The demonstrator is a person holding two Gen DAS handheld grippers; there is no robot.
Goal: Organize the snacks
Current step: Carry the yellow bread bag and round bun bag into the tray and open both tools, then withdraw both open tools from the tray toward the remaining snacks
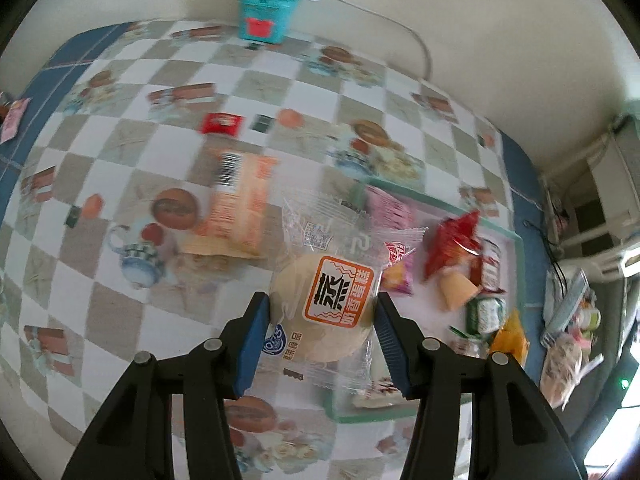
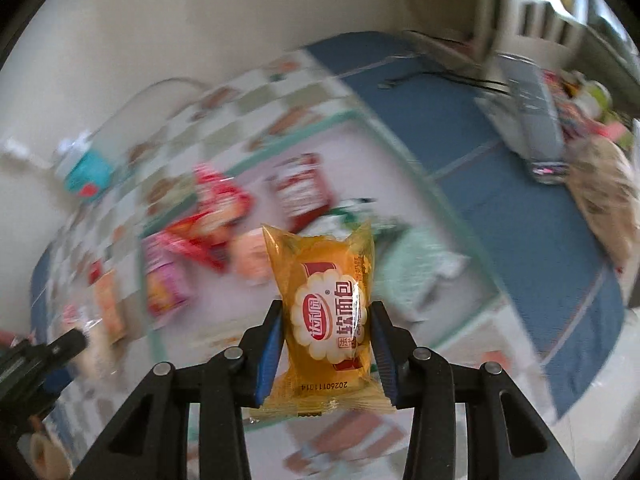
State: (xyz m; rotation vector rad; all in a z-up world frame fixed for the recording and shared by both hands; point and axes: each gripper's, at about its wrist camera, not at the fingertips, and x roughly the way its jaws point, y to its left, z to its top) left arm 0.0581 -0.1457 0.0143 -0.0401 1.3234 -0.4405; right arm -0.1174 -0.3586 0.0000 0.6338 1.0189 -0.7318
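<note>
Left hand-held gripper [image 1: 323, 312] clamps a round pale cake in crinkly clear wrapper [image 1: 326, 300], above the checkered tabletop [image 1: 120, 312] by the green-rimmed tray [image 1: 516, 240]. Right hand-held gripper [image 2: 326, 326] grips a glossy orange bread packet [image 2: 326, 312] over the tray.

A clear-wrapped round pale cake [image 1: 320, 312] with an orange label sits upright between the left hand-held gripper [image 1: 323, 312] pads. An orange bread packet [image 2: 326, 312] stands pinched in the right hand-held gripper [image 2: 326, 330]. Beyond, several blurred packets lie in what seems a green-rimmed tray [image 1: 516, 240].
</note>
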